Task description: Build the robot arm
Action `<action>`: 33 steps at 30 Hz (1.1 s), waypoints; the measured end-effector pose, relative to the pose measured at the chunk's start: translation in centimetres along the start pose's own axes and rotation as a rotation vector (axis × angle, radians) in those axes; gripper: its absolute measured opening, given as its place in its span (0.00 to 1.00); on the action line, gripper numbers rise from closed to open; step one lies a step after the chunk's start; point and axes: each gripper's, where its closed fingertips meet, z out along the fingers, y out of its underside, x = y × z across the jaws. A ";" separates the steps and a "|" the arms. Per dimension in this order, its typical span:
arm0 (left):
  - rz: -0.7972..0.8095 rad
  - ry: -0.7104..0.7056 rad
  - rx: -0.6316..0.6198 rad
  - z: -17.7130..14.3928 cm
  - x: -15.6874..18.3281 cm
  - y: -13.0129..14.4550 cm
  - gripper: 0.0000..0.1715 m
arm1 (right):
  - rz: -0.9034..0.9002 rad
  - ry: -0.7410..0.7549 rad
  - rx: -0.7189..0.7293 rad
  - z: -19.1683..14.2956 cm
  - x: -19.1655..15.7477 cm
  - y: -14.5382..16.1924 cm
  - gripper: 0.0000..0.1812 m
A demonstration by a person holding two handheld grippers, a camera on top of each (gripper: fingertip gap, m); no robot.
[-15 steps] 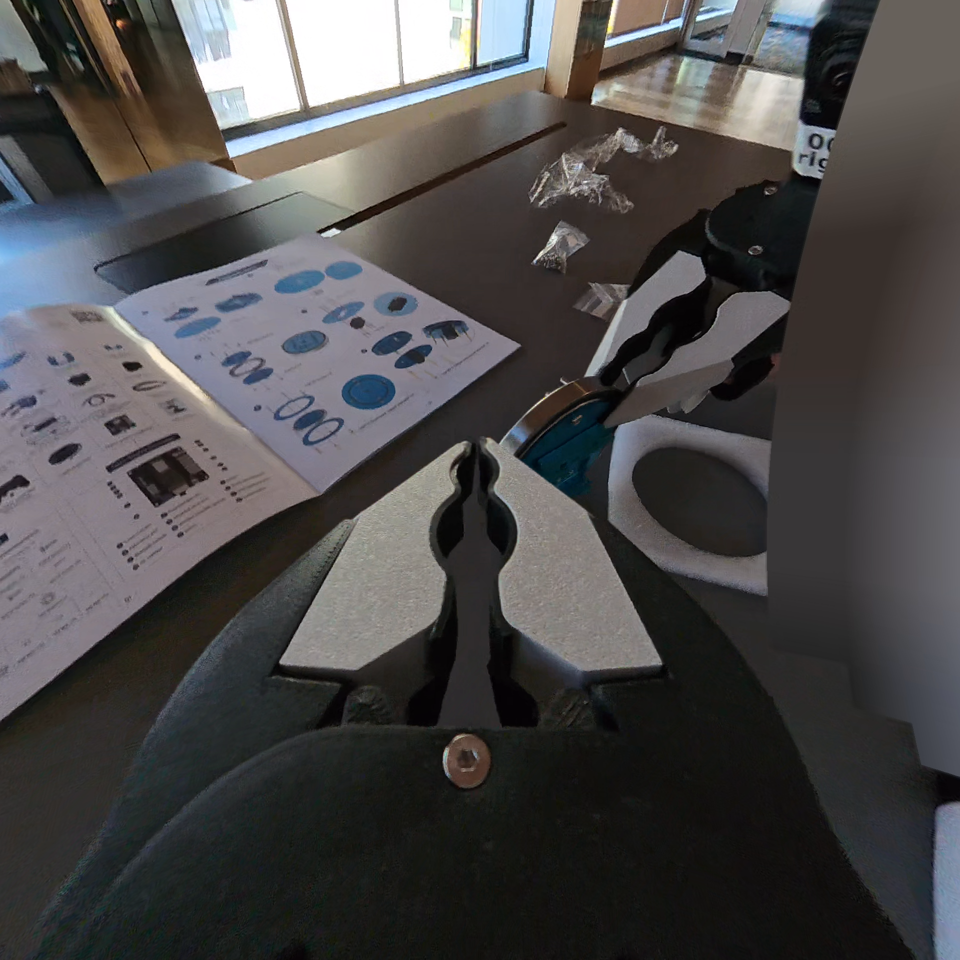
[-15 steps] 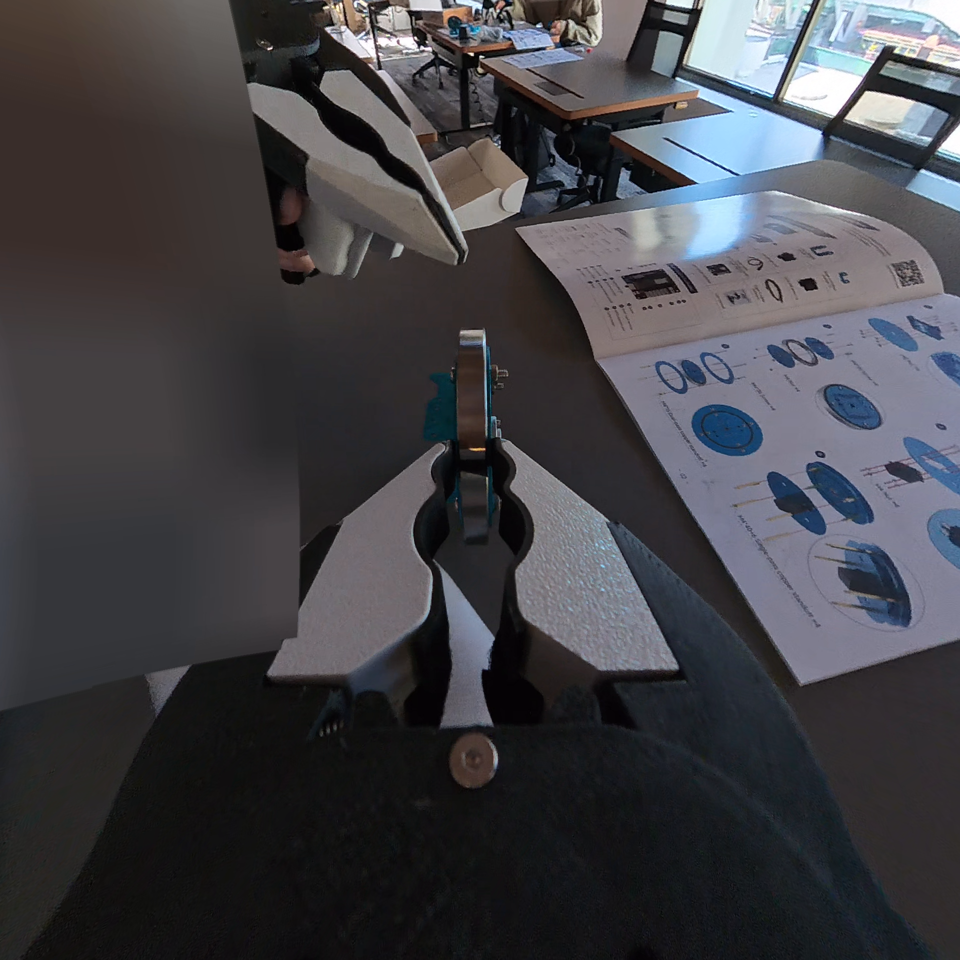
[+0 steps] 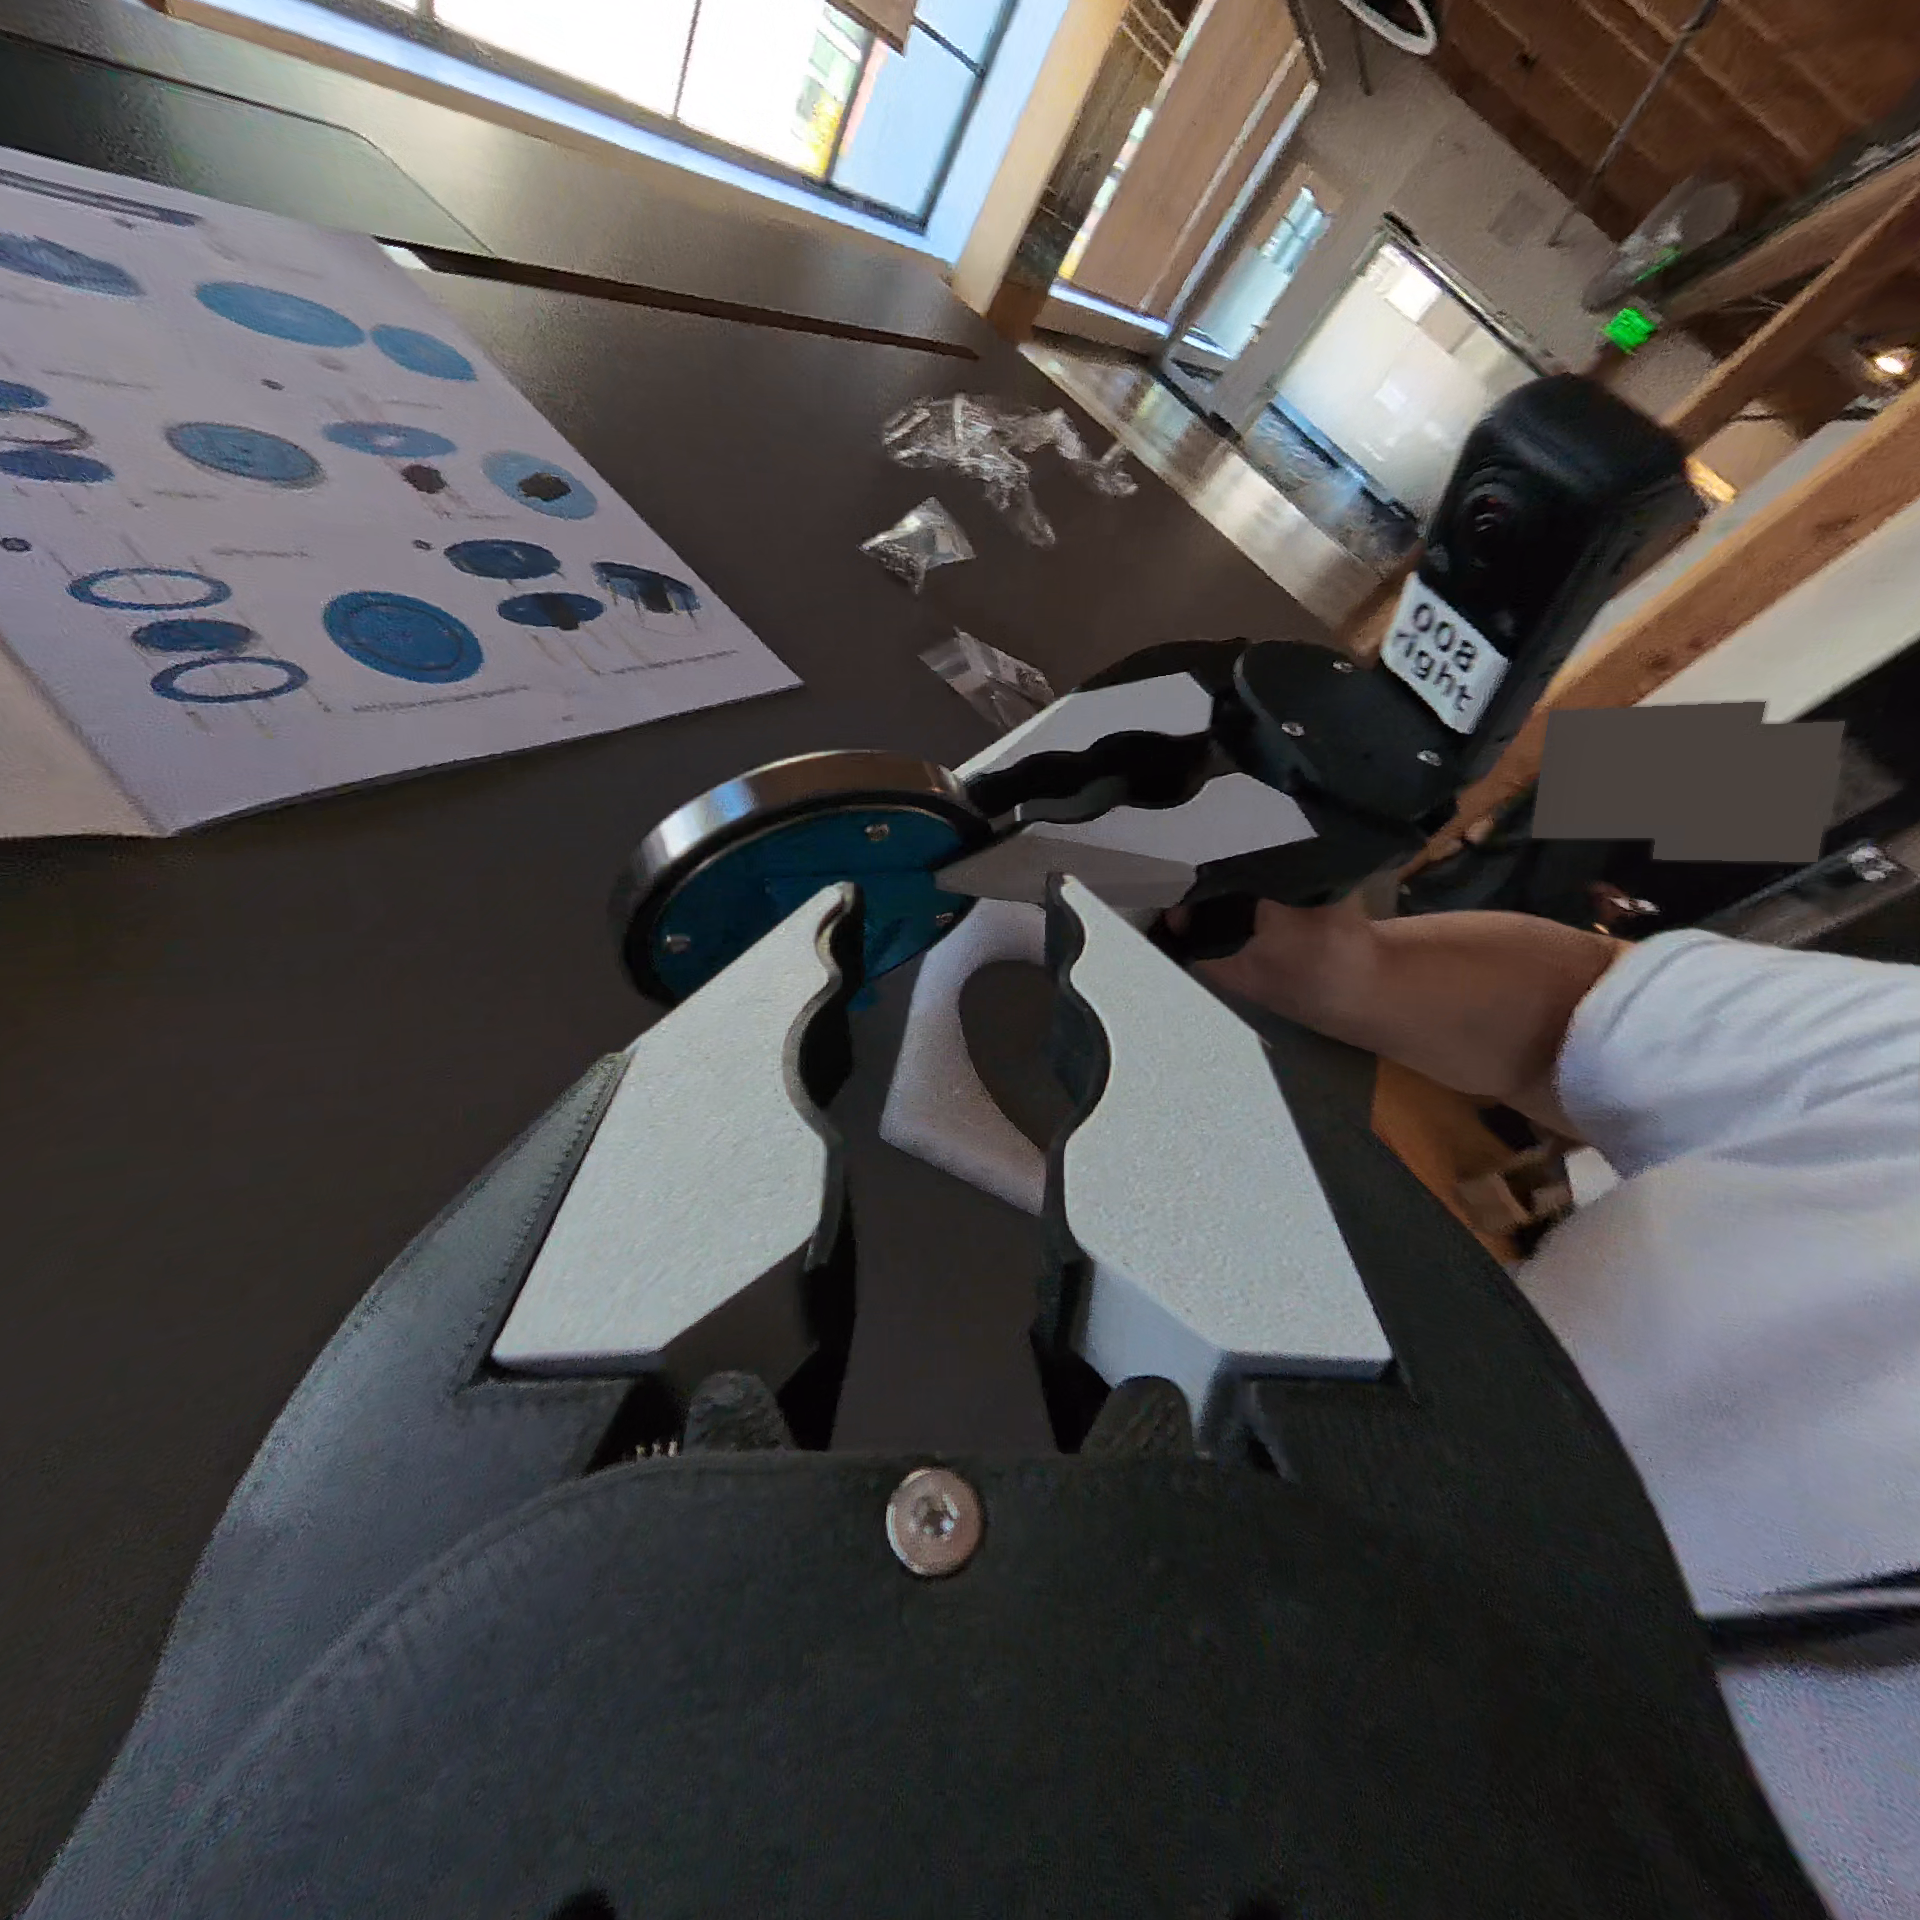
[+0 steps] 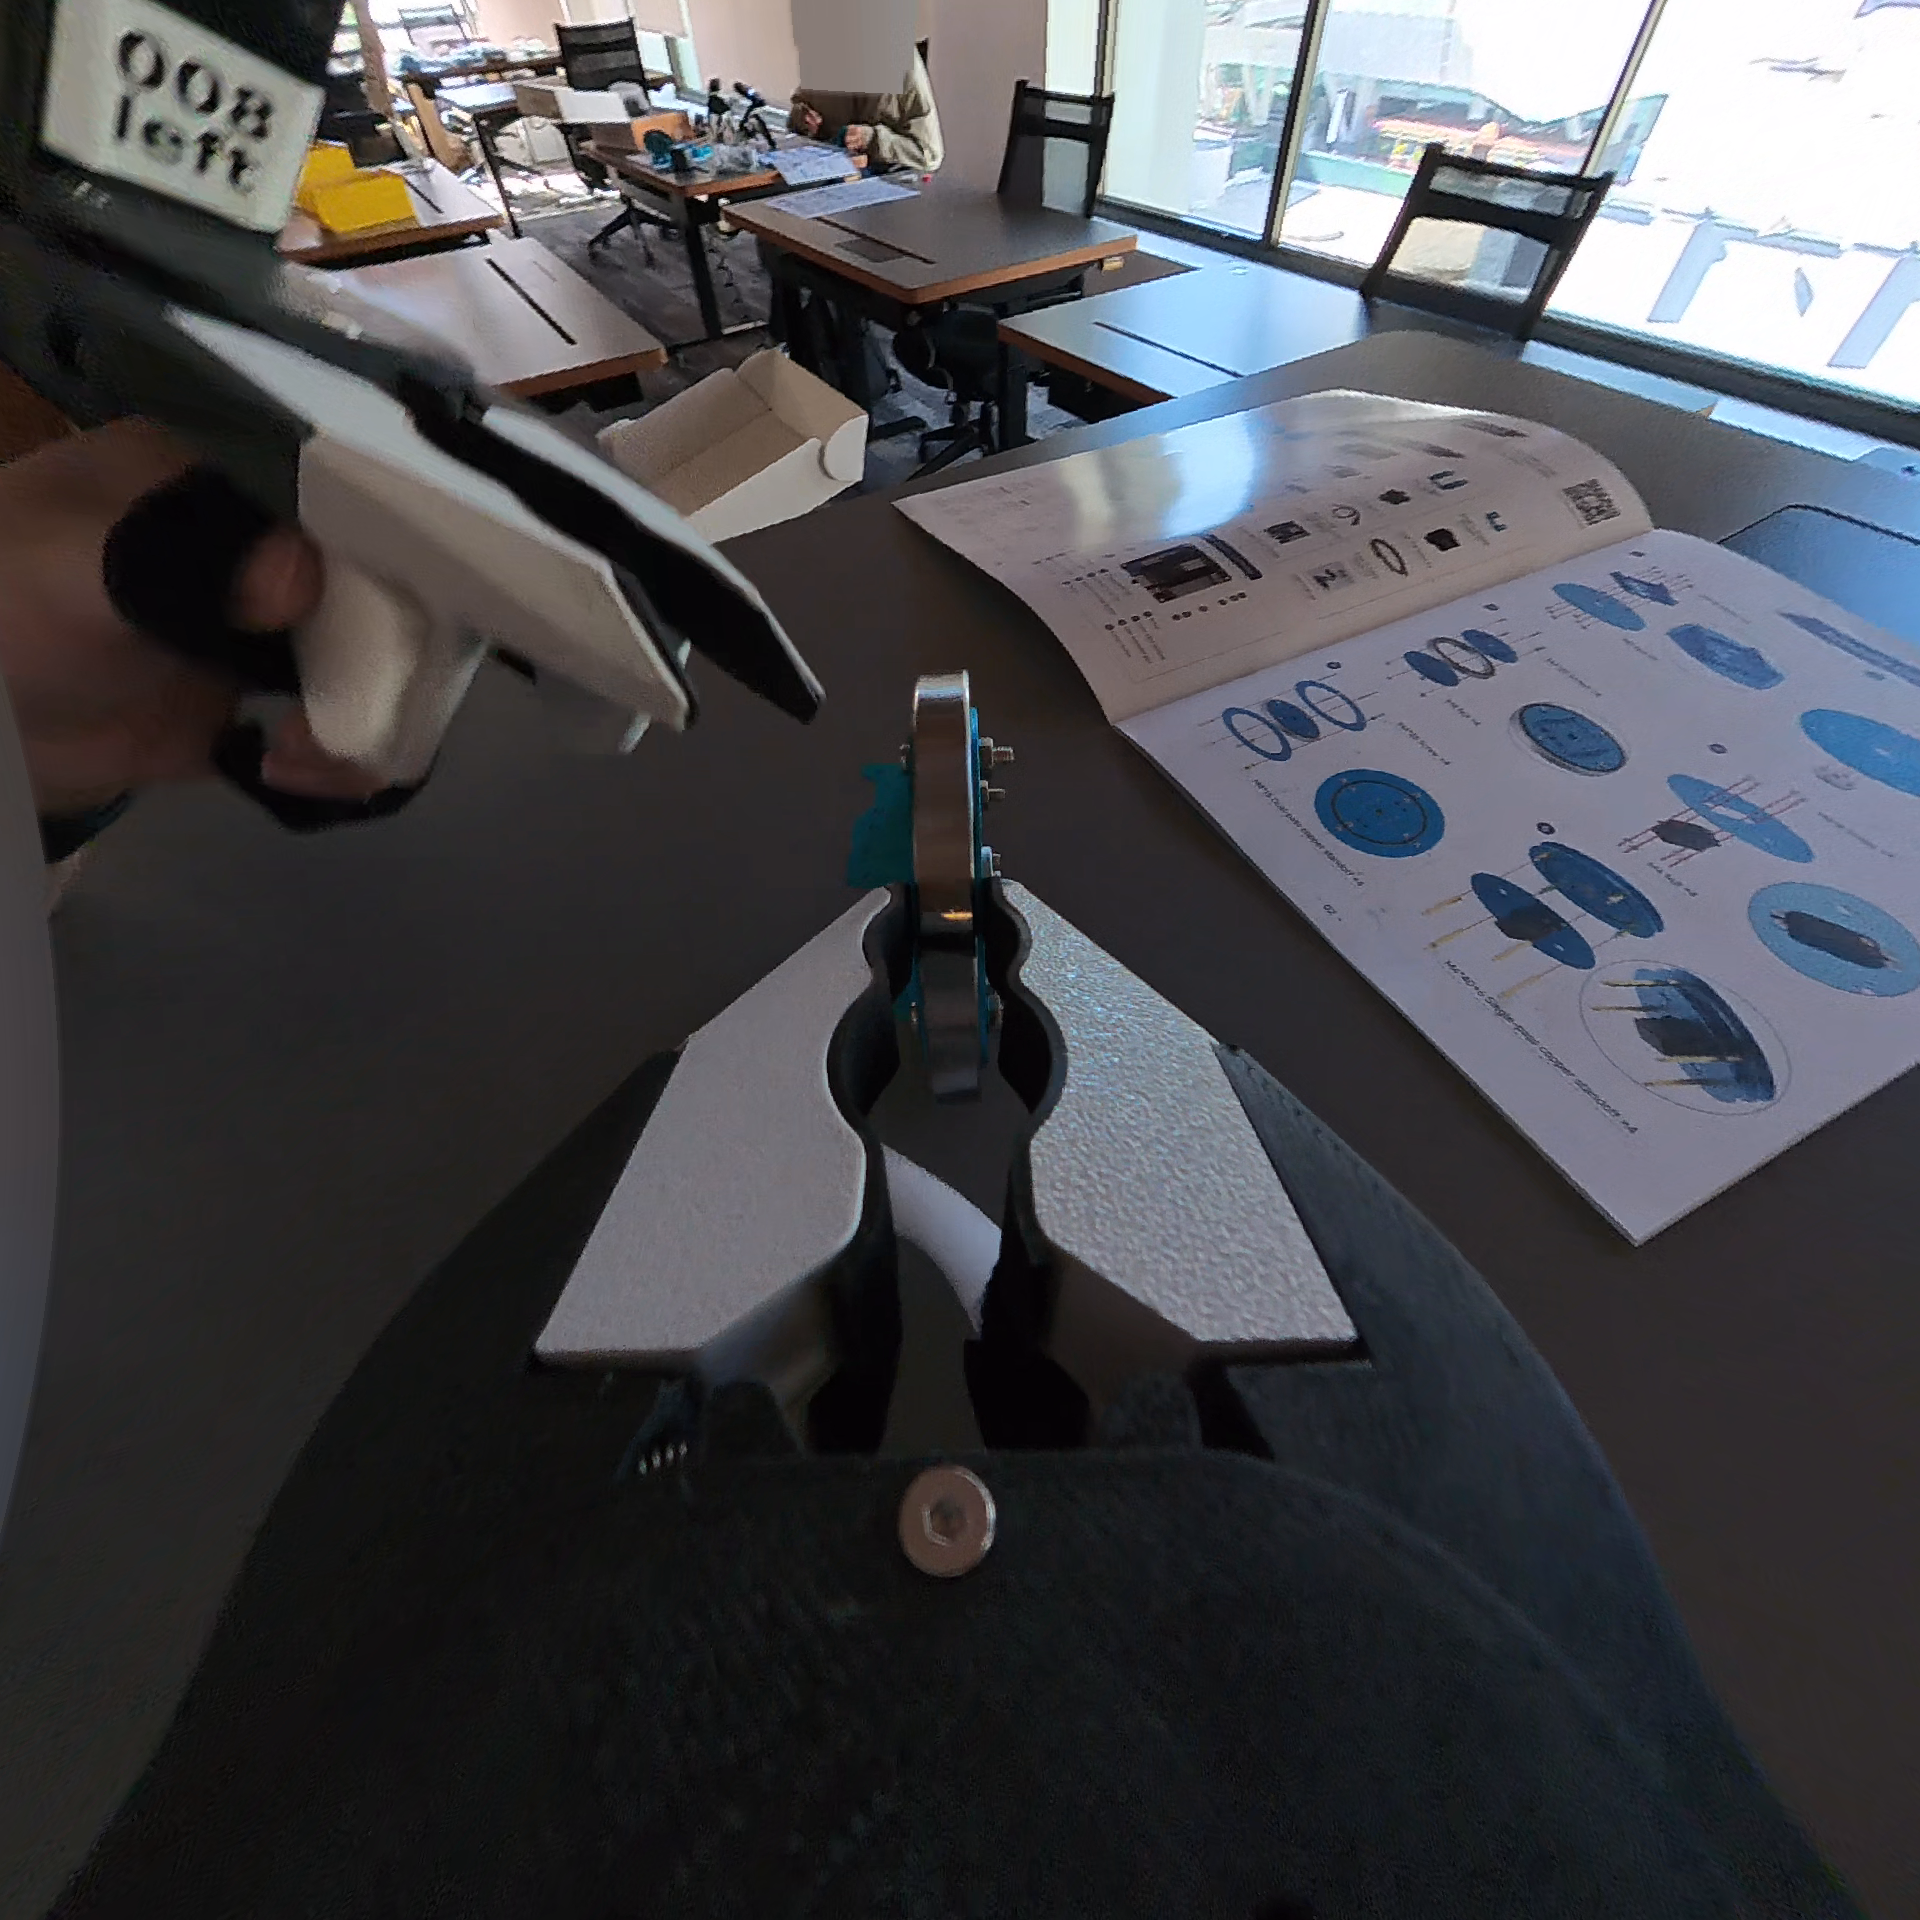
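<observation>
A round part, a blue plate in a metal ring [image 3: 769, 883], is gripped at its edge by my right gripper [image 3: 961, 831] and held above the dark table [image 3: 312, 1039]. In the right wrist view the ring [image 4: 943, 790] stands edge-on between my right gripper's [image 4: 945, 904] shut fingers. My left gripper [image 3: 951, 899] is open and empty, its fingertips just short of the blue plate's underside. It shows at the upper left of the right wrist view [image 4: 743, 707], above and left of the part. A white foam block with a round hole [image 3: 930, 1081] lies below.
An open instruction booklet [image 3: 312, 520] lies on the table, at the right in the right wrist view [image 4: 1455, 779]. Small clear plastic bags [image 3: 987, 447] lie farther back. A hand and white sleeve [image 3: 1662, 1091] hold the right gripper. A white box [image 4: 748, 436], desks and chairs stand beyond. My hands' fingertips stand some 5 cm from each other.
My left gripper has opened from shut, tilted, and moved closer to the round part. My right gripper still holds the part in about the same place.
</observation>
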 end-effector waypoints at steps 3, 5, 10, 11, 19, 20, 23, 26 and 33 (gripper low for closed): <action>0.015 -0.102 0.103 1.0 0.1 0.3 0.25 | -0.031 0.025 0.002 0.0 -0.1 0.0 0.06; 0.028 -0.176 0.183 0.8 -0.6 -0.8 0.25 | -0.035 0.019 0.017 0.0 -0.3 -0.1 0.06; 0.559 -0.188 -0.056 -0.5 -0.6 -0.9 0.28 | -0.147 -0.008 0.003 0.0 -0.8 0.0 0.06; 0.678 -0.199 -0.126 -0.8 -1.2 -0.7 0.31 | -0.173 -0.017 -0.003 0.0 -0.8 0.0 0.06; 0.931 -0.036 -0.269 0.9 -0.7 -0.6 0.17 | -0.200 -0.095 0.007 -0.1 -0.4 0.0 0.06; 0.942 -0.041 -0.278 1.2 -0.9 -0.5 0.18 | -0.203 -0.107 0.015 -0.1 -0.4 0.0 0.06; 0.967 -0.047 -0.314 2.0 -1.8 -0.2 0.20 | -0.209 -0.135 0.018 -0.1 -0.4 0.0 0.06; 0.899 0.029 -0.289 2.5 -1.2 0.0 0.12 | -0.226 -0.140 0.019 0.0 -0.5 0.0 0.06; 0.843 0.062 -0.298 1.7 -2.4 0.3 0.13 | -0.293 -0.116 0.025 0.1 -0.6 -0.1 0.07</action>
